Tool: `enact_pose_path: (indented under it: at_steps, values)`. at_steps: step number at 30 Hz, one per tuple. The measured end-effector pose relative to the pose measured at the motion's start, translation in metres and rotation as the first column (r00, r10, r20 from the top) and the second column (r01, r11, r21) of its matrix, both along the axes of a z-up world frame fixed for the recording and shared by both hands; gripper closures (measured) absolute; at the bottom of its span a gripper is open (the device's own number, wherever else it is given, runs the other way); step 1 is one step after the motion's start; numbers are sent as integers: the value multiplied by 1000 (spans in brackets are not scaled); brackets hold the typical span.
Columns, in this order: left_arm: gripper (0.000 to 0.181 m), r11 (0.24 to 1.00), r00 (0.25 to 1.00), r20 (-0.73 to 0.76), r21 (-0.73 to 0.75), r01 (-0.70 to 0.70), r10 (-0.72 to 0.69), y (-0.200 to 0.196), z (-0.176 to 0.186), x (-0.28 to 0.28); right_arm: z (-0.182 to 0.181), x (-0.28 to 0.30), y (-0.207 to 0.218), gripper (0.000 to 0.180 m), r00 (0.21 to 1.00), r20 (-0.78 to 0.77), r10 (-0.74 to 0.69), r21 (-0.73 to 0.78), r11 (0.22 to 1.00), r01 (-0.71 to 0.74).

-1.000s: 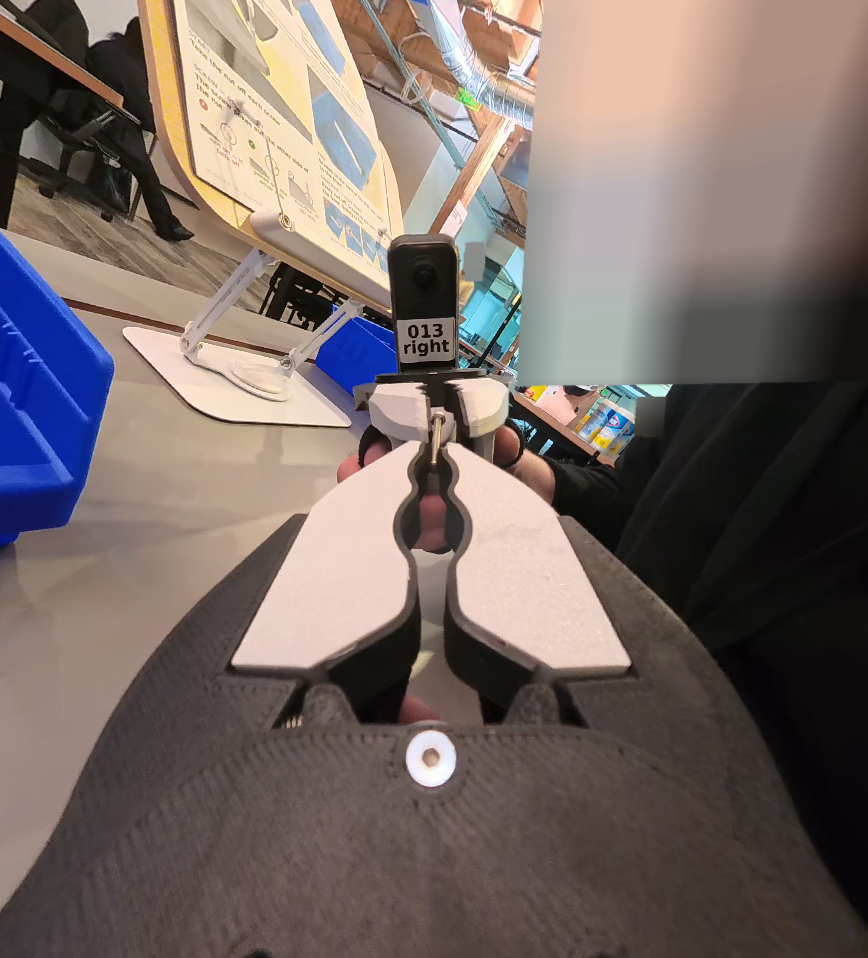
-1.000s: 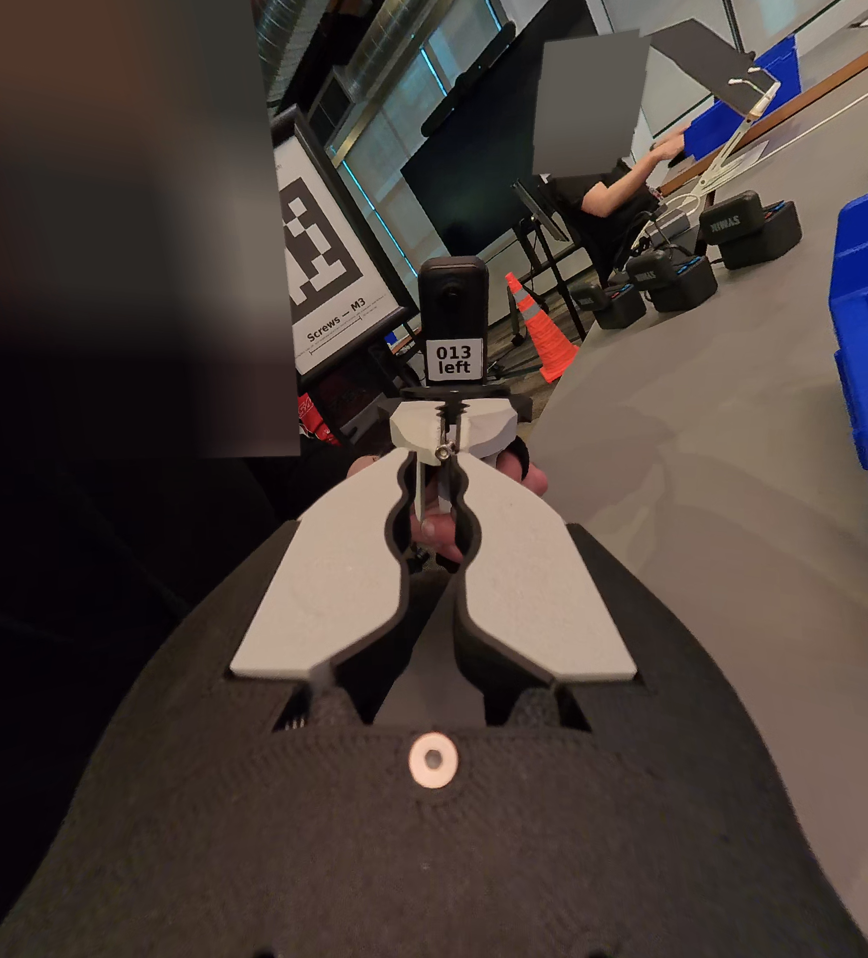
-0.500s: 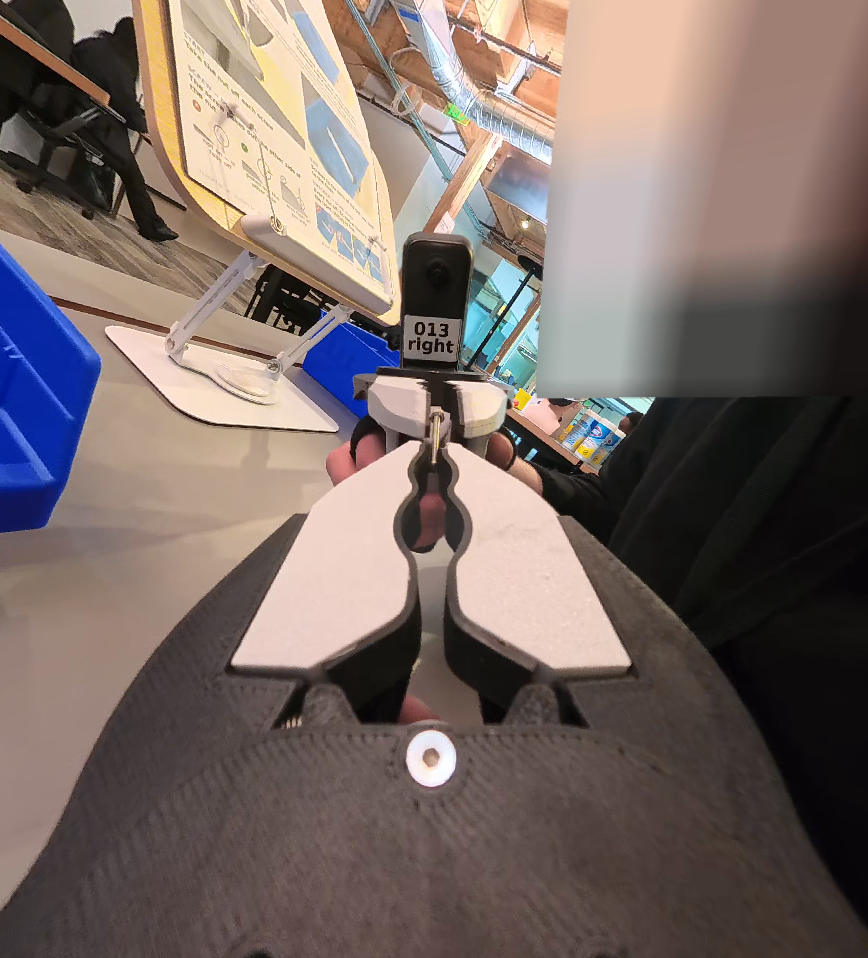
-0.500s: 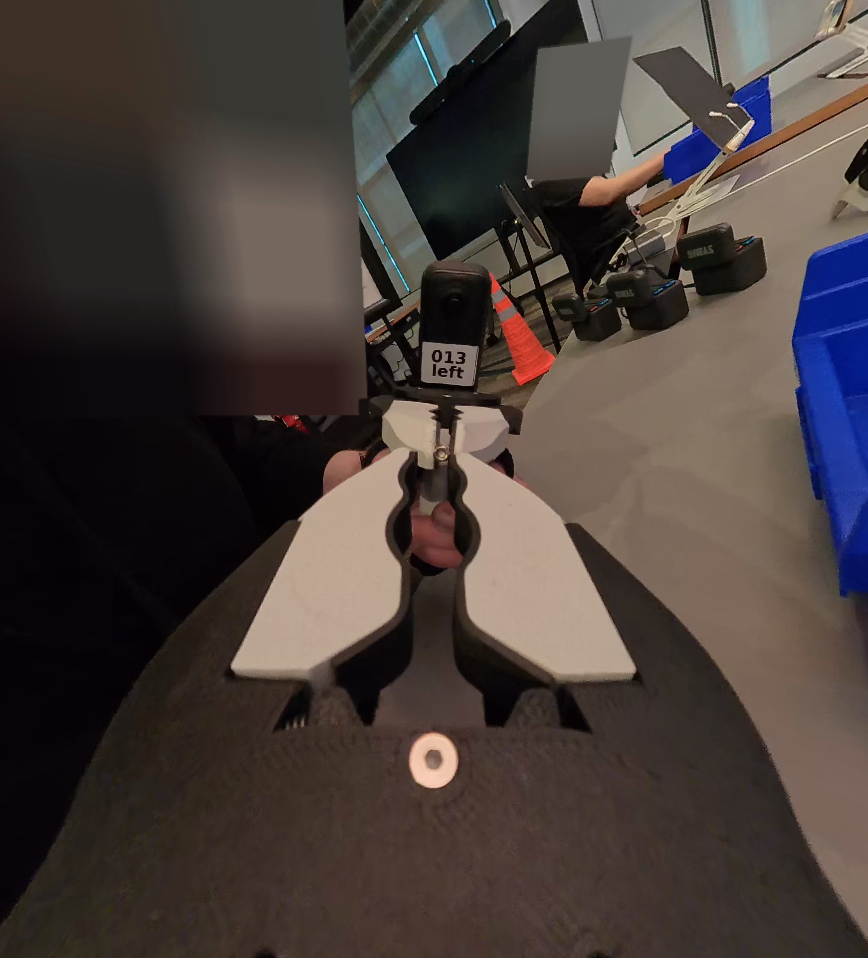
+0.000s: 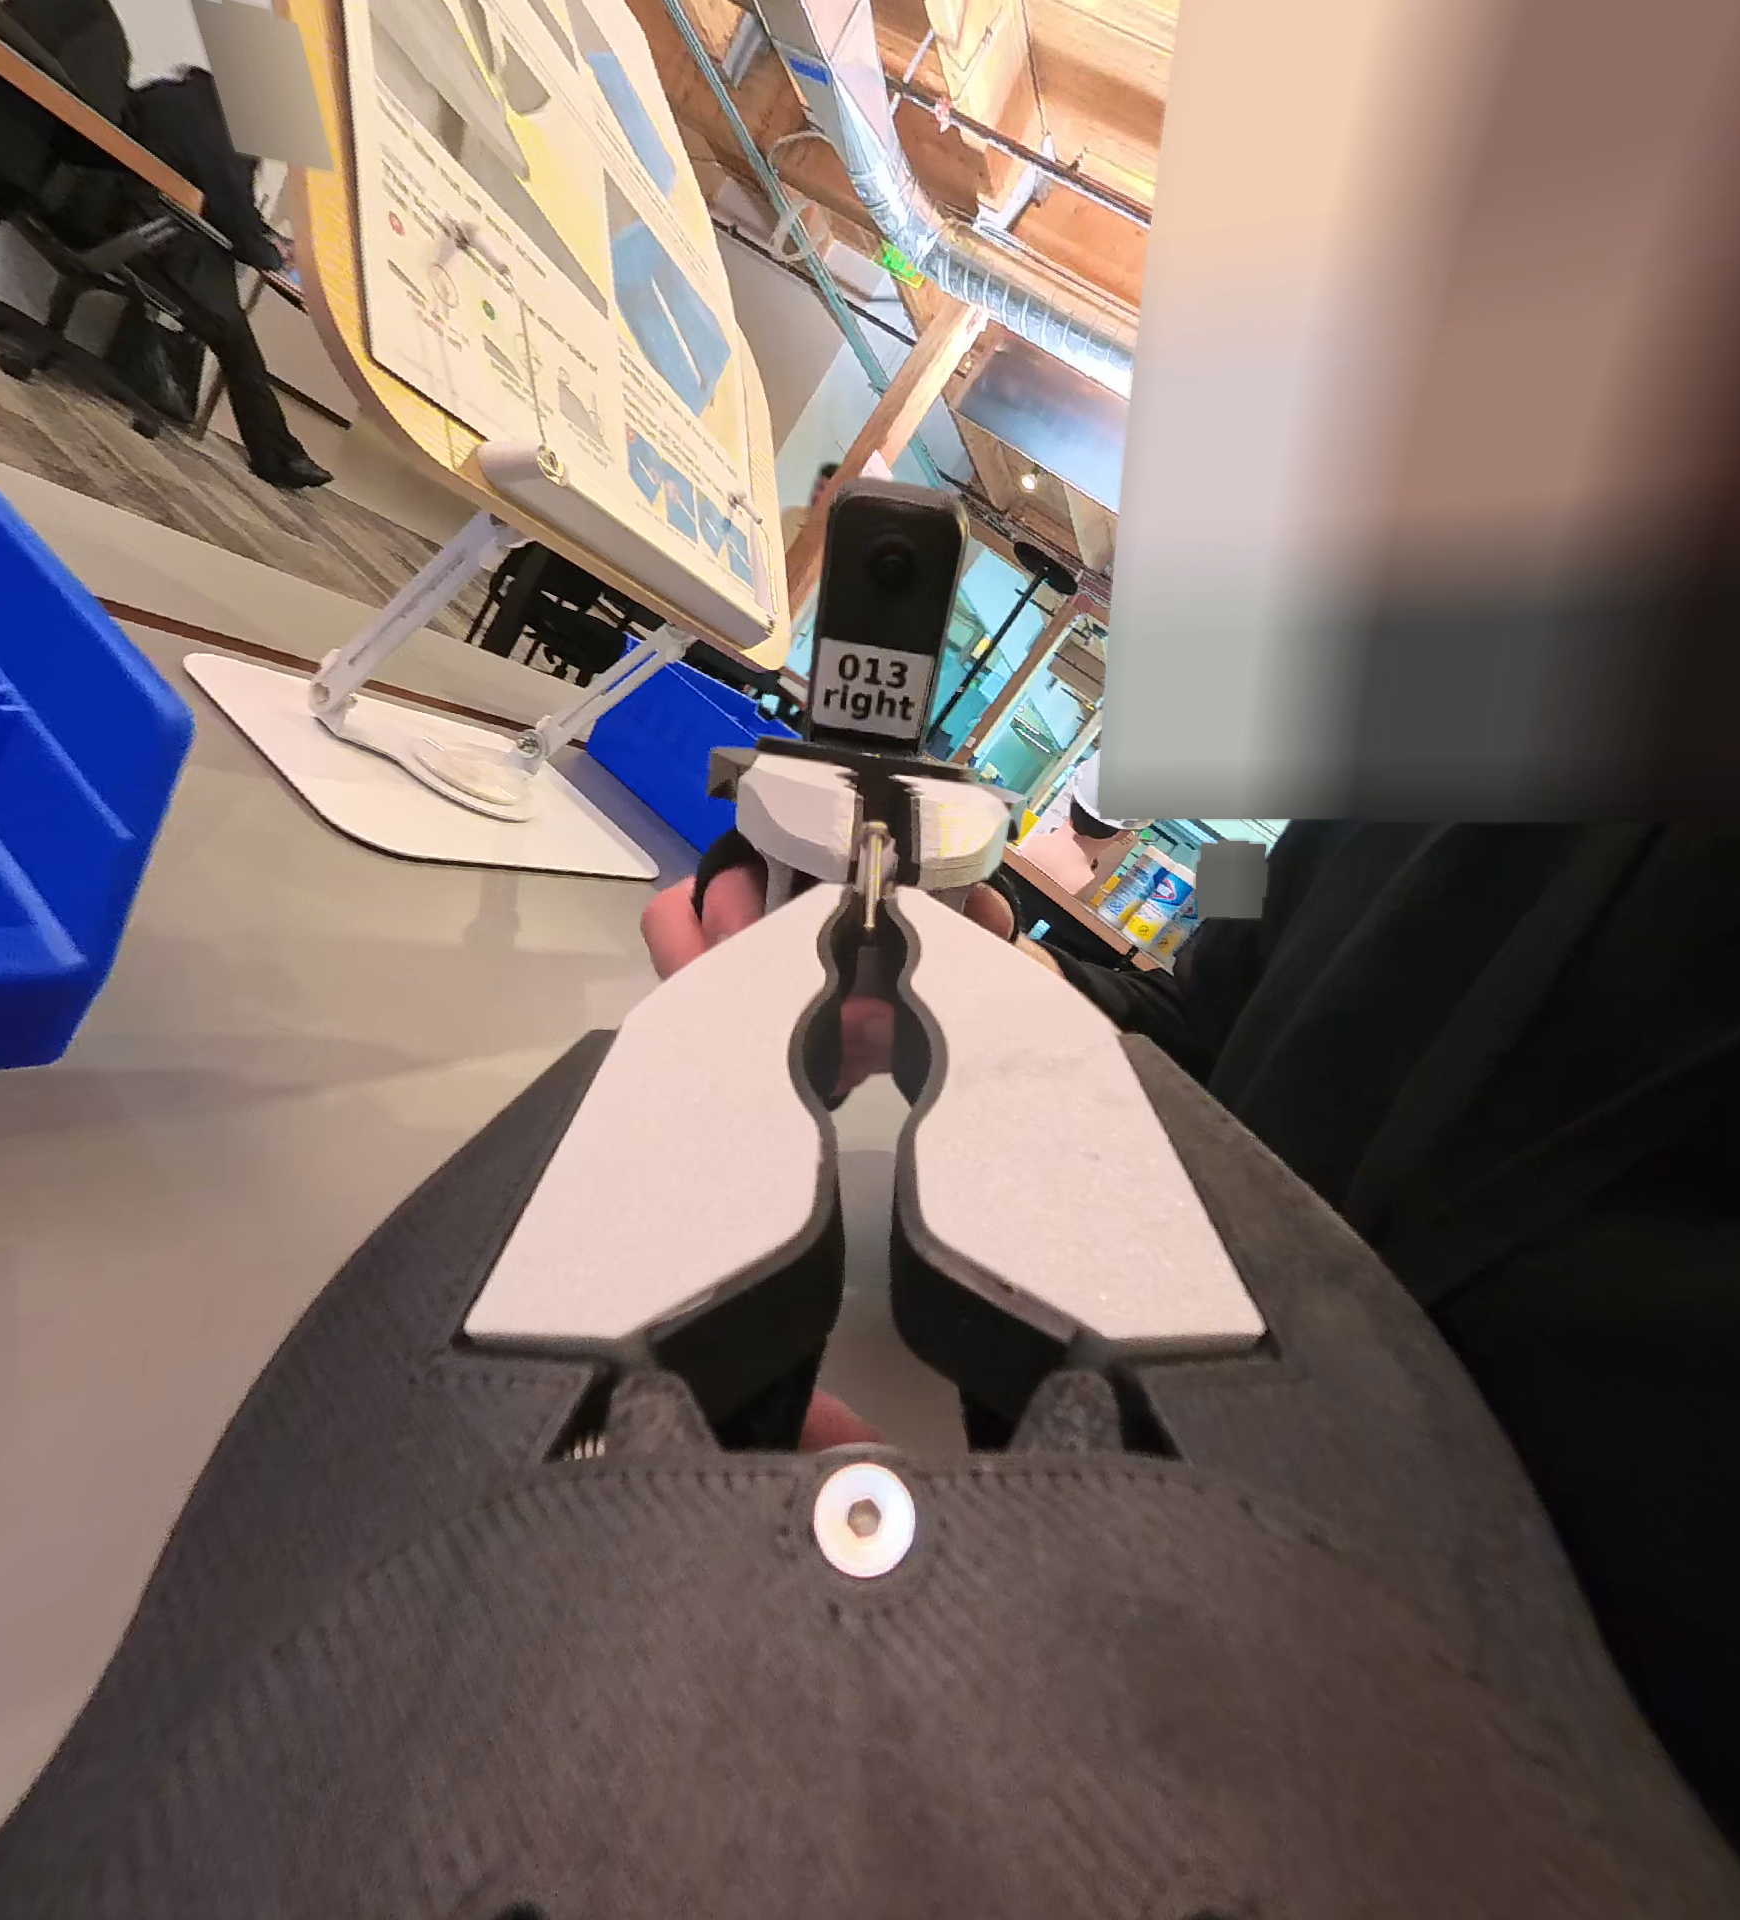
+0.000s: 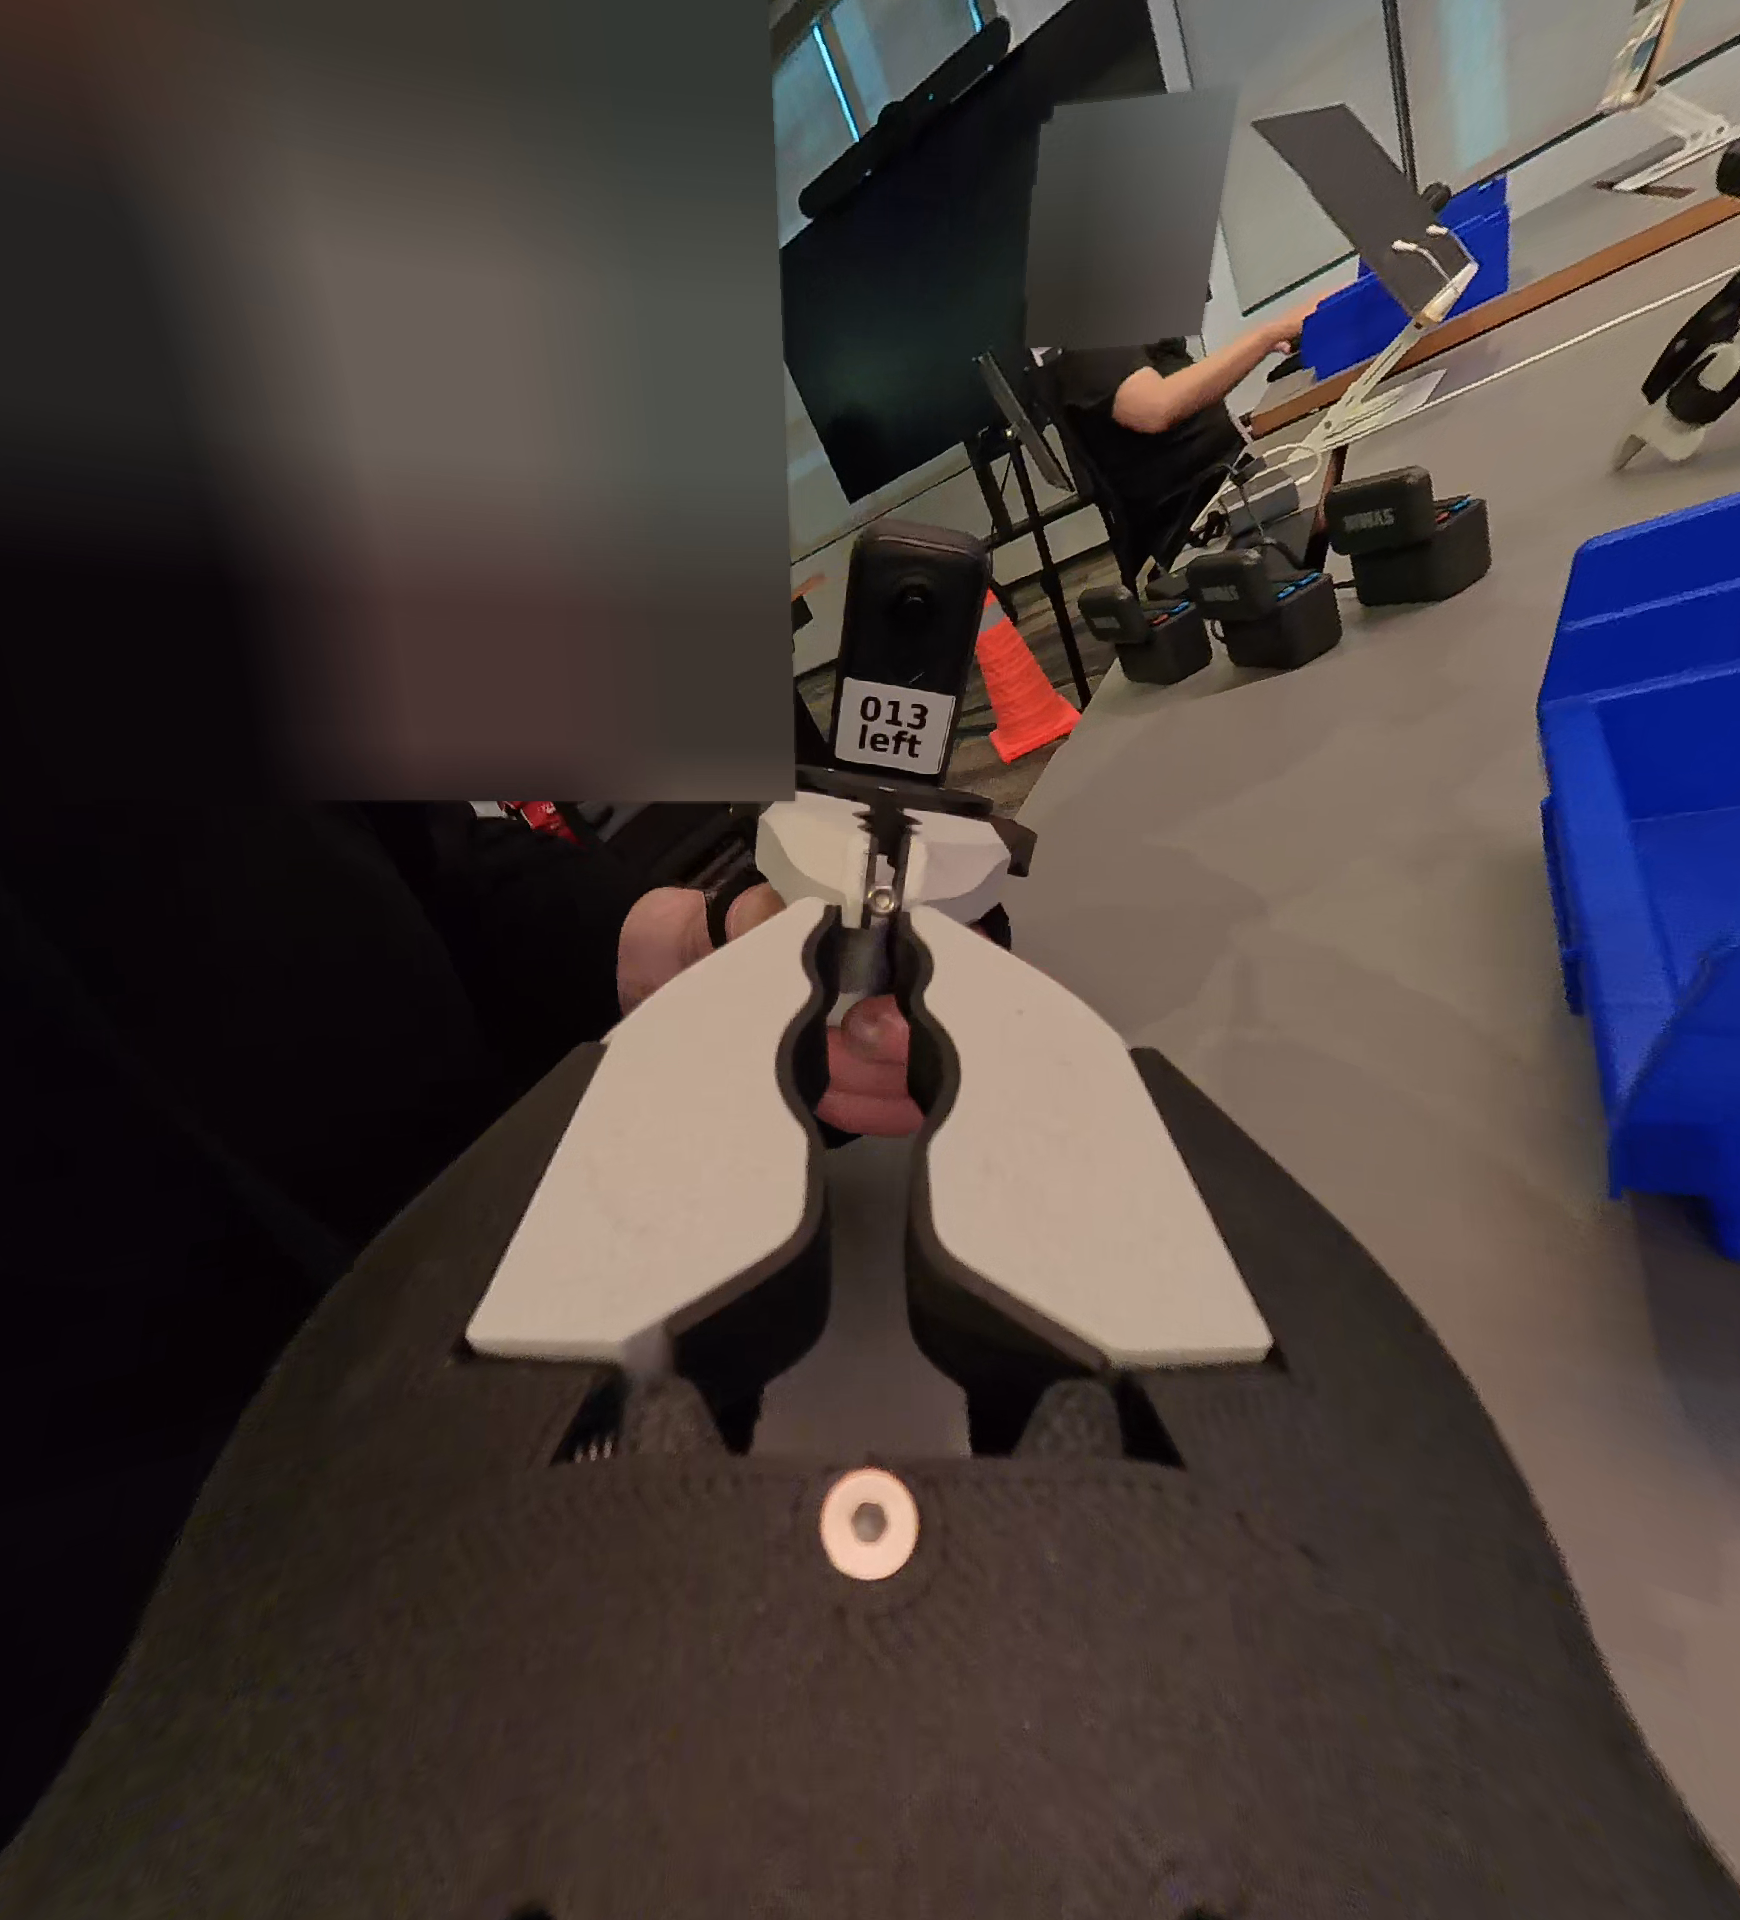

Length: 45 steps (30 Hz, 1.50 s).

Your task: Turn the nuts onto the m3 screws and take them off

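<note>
In the left wrist view my left gripper (image 5: 871, 920) is shut on a thin metal screw (image 5: 874, 878). The screw's shaft sticks forward to the shut jaws of my right gripper (image 5: 876, 821), which faces me tip to tip. In the right wrist view my right gripper (image 6: 876, 920) is shut at its tips on a small silver nut (image 6: 882, 900). The nut sits right against the left gripper (image 6: 881, 862). Both grippers hang above the grey table (image 5: 274, 1039). A hand (image 6: 871, 1070) shows behind the fingers. The join of nut and screw is too small to make out.
A blue bin (image 5: 4, 831) stands at the left, with an instruction board (image 5: 533, 312) on a white stand behind it. In the right wrist view a blue bin (image 6: 1697, 883) is at the right. Black cases (image 6: 1261, 613) and an orange cone (image 6: 1022, 686) are farther off. My left and right fingertips are right by each other.
Both grippers stay shut and tip to tip. They have swung together, so the background has shifted. The blue bin has come farther into the right wrist view.
</note>
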<state>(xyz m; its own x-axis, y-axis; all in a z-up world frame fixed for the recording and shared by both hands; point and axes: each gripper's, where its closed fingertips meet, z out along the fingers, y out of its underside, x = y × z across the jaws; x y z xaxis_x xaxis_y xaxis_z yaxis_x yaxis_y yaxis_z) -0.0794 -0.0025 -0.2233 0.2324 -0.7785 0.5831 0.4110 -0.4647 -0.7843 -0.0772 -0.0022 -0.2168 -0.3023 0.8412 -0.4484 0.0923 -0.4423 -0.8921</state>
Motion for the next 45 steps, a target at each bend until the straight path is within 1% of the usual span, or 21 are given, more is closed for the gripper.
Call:
enact_pose_path:
  at_steps: [5, 10, 11, 12, 15, 21, 26, 31, 36, 45]
  values:
    - [178, 1000, 1000, 20, -8, 8, -8, 1, 1, 1, 0, -2, -1, 171, 1000, 11, 7, 37, 999, -7]
    - [178, 1000, 1000, 16, -9, -10, 10, 3, 0, 0, 0, 0, -6, 172, 999, 14, 35, 35, 999, -36]
    - [178, 1000, 999, 34, -16, -14, 15, 4, 1, -3, -1, 0, -6, 172, 999, 20, 36, 38, 999, -37]
    - [178, 1000, 998, 53, -22, -15, 16, 5, 2, -5, -1, 0, -6, 172, 999, 23, 33, 39, 999, -34]
    - [178, 1000, 999, 33, -10, -7, 8, 4, 2, -4, 1, -1, 1, 171, 1000, 16, 2, 37, 999, -3]
    - [178, 1000, 999, 53, -18, 4, -3, 4, 2, -1, 4, -4, 2, 167, 1000, 12, -16, 73, 997, 15]
    - [178, 1000, 996, 83, -30, -11, 13, 6, 4, -6, 0, -4, -5, 171, 999, 33, 19, 75, 997, -21]
    - [178, 1000, 997, 78, -30, -4, 6, 5, 3, -5, 5, -2, 5, 169, 1000, 7, -29, 83, 996, 29]
    - [178, 1000, 997, 82, -30, 0, 3, 5, 4, -4, 6, -5, 4, 170, 1000, 6, -29, 112, 993, 28]
    - [178, 999, 997, 80, -32, 4, -2, 5, 2, -4, 6, -4, 11, 170, 999, 3, -47, 107, 993, 46]
